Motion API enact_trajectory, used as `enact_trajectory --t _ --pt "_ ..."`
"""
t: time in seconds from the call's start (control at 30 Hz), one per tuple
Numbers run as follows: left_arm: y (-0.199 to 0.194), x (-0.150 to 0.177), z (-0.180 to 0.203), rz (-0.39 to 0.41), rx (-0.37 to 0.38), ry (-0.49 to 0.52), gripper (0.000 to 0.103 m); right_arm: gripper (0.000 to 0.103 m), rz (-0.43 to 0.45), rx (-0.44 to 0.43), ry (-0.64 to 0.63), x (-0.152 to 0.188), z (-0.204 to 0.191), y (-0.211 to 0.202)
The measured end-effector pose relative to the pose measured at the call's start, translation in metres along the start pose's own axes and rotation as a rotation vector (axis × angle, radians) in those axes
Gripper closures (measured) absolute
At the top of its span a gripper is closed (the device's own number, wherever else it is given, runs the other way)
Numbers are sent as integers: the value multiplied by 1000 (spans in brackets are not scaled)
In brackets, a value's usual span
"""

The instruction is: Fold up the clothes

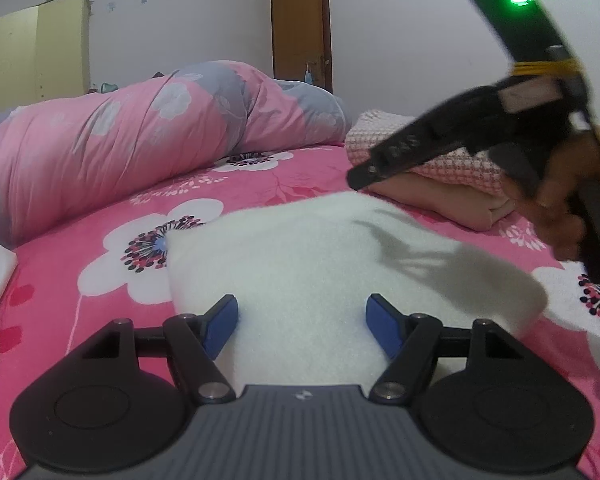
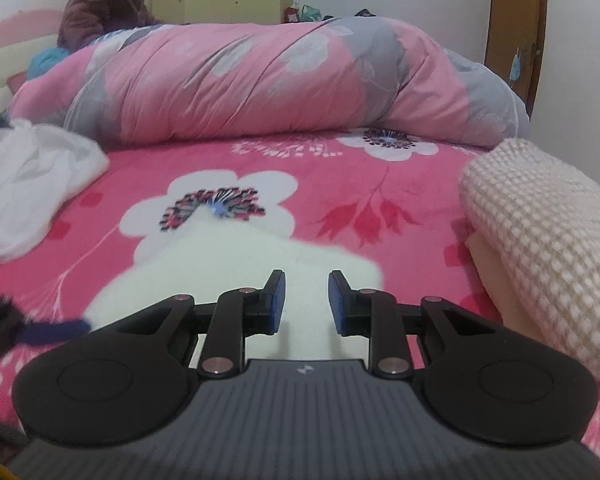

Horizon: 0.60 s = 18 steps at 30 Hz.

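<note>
Both hand-held grippers (image 1: 302,322) (image 2: 307,300) gape empty over a white garment (image 1: 320,248), its near edge hidden

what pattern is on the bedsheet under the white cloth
Bright pink bedsheet with large white flowers, dark-dotted centres and red leaf sprigs; clearest in the right wrist view.

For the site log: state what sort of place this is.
Most likely a home bedroom: a bed under a pink flower-print sheet, a rolled pink-and-grey floral quilt lying across it, and a tall cream wardrobe against the wall beside a brown wooden door.
</note>
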<state>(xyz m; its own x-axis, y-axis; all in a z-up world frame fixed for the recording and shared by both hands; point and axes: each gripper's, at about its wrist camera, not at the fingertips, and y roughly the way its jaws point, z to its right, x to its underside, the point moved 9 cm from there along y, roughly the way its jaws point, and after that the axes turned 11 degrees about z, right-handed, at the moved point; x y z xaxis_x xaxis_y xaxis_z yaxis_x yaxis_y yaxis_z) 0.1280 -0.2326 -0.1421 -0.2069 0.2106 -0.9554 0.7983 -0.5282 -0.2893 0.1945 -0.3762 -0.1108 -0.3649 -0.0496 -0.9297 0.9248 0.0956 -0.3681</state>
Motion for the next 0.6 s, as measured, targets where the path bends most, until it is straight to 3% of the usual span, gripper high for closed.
enact_trajectory --t 0.13,0.2,0.6 --pt "0 1 1 4 3 1 32 80 -97 17 34 28 12 32" --pt "0 1 1 5 4 3 32 80 -94 5 73 46 18 41" --pt "0 1 2 2 -7 2 32 80 -78 1 113 48 20 39"
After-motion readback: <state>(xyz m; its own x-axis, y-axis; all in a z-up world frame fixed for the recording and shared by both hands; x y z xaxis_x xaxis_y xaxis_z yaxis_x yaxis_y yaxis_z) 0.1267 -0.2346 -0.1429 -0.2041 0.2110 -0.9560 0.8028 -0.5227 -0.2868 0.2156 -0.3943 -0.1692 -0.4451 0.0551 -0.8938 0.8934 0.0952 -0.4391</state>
